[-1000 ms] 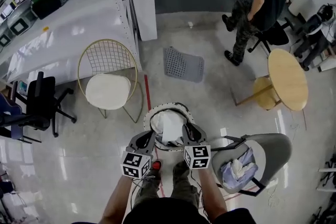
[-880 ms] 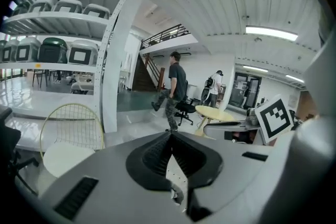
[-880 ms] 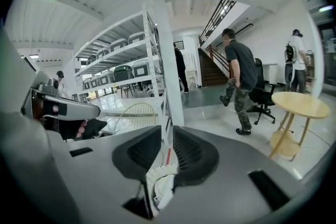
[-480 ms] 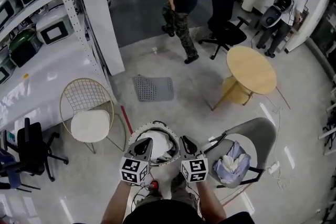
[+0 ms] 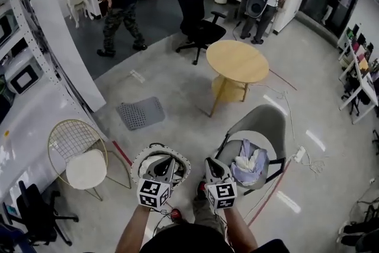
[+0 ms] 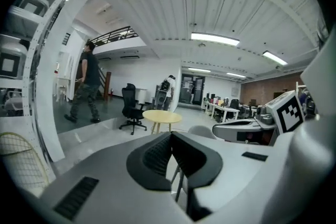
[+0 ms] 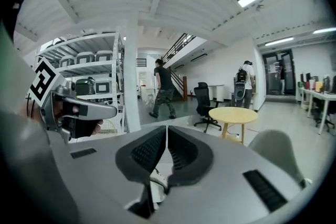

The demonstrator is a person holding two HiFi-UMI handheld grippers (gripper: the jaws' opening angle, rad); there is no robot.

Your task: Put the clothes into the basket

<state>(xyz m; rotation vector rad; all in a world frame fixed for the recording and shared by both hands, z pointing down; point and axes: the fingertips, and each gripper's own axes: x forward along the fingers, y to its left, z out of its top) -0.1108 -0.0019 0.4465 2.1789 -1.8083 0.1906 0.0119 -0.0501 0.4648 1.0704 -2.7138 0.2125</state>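
Pale blue and white clothes (image 5: pixel 249 162) lie heaped on the seat of a grey shell chair (image 5: pixel 262 122), low and right of centre in the head view, just beside the right gripper (image 5: pixel 211 164). That gripper's jaws have just been closing and meet with nothing between them. The left gripper (image 5: pixel 164 164) is likewise pressed together and empty, held over the round white basket (image 5: pixel 136 162) at lower centre, which stands on the floor left of the grey chair. Both grippers point nearly level across the room. Farther up stand a round wooden table (image 5: pixel 237 61), a black office chair (image 5: pixel 198 15) and a grey mat (image 5: pixel 140 112); a gold wire chair (image 5: pixel 71 136) stands at lower left
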